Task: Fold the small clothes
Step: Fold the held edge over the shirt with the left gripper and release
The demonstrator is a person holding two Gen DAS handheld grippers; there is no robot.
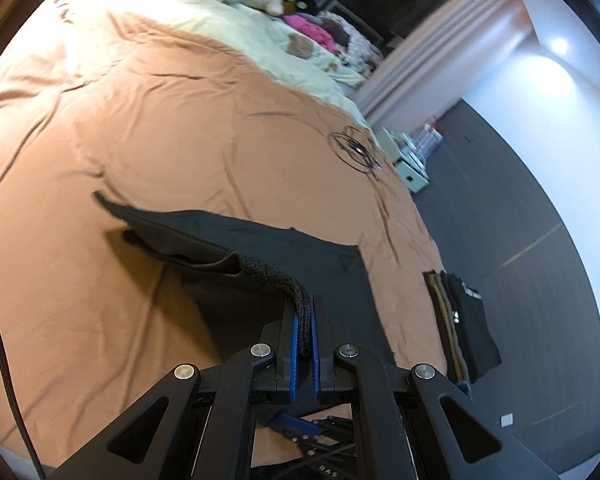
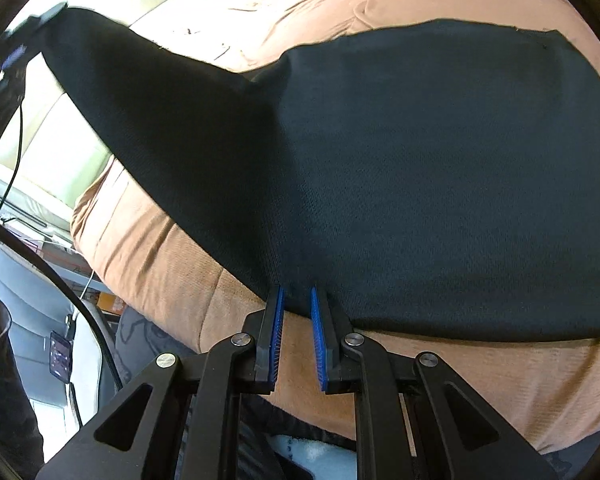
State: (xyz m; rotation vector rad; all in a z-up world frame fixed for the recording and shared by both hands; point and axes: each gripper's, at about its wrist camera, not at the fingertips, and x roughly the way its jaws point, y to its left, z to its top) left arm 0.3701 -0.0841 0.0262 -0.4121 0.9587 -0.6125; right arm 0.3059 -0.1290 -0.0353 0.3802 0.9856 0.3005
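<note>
A black knit garment lies spread on the tan bed cover. My left gripper is shut on one thick hem of it, and the cloth sags away from the pads toward the left, lifted off the bed. In the right wrist view the same garment fills the middle, flat on the right and rising as a taut flap to the upper left. My right gripper stands at its near edge with the hem pinched between the narrow-set blue pads.
A stack of folded clothes sits at the bed's right edge. A coiled black cable lies farther back on the cover. A cream duvet with a pile of clothes is at the far end. Dark floor runs along the right.
</note>
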